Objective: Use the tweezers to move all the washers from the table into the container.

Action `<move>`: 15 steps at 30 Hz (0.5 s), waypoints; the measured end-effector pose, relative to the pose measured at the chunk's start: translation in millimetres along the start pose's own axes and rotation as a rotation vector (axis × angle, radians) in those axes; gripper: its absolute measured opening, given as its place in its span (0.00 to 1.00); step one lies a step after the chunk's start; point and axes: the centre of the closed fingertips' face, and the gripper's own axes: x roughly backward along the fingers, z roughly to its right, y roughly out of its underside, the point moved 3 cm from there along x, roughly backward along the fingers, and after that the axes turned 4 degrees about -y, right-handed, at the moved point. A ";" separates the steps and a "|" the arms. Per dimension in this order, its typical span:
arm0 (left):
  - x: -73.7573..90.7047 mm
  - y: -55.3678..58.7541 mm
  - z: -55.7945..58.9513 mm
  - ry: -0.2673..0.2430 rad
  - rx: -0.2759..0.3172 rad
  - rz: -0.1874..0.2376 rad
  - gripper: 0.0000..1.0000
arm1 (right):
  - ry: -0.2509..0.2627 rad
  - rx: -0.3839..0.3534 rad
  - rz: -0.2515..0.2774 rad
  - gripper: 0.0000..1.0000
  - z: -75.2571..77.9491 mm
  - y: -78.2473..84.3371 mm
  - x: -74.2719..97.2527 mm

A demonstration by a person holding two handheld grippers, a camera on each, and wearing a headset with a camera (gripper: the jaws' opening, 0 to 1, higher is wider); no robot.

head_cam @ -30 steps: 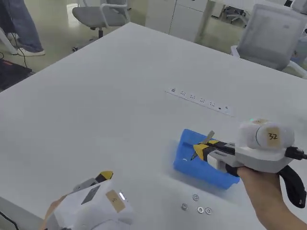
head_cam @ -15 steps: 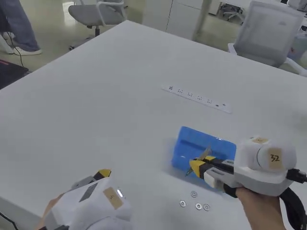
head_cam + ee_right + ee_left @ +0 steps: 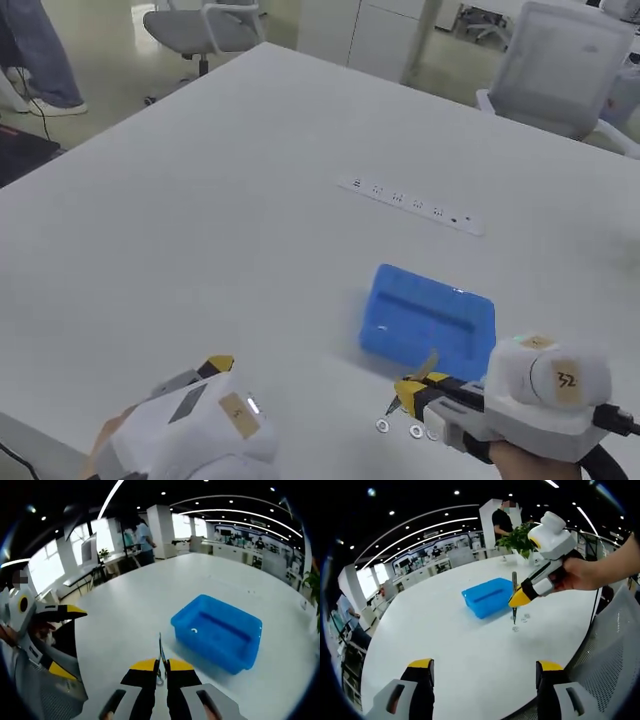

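Observation:
A blue container (image 3: 430, 320) stands on the white table (image 3: 230, 220); one washer (image 3: 194, 630) lies inside it. A few washers (image 3: 416, 432) lie on the table just in front of it. My right gripper (image 3: 408, 392) is shut on thin metal tweezers (image 3: 161, 652), whose tip (image 3: 514, 622) points down just above the loose washers (image 3: 515, 628). Whether the tip touches one I cannot tell. My left gripper (image 3: 485, 667) hangs open and holds nothing at the near left (image 3: 218, 366), well away from the container (image 3: 490, 596).
A white power strip (image 3: 410, 205) is set into the table beyond the container. Office chairs (image 3: 560, 70) stand past the far edge. The table's near edge runs close below the washers. People stand in the room behind.
My right gripper has drawn the tweezers back from over the blue container toward me and lowered them to the loose washers. The left gripper has stayed where it was.

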 end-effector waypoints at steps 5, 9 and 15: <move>-0.1 0.3 0.3 0.003 -0.001 -0.002 0.85 | 0.001 -0.014 -0.005 0.03 1.0 4.2 1.3; -0.2 0.7 0.3 0.003 -0.002 -0.004 0.85 | -0.001 -0.015 -0.010 0.03 -0.5 6.1 -0.4; -0.4 1.7 0.4 0.004 -0.006 -0.011 0.85 | 0.001 -0.018 -0.013 0.03 -0.1 9.2 -3.8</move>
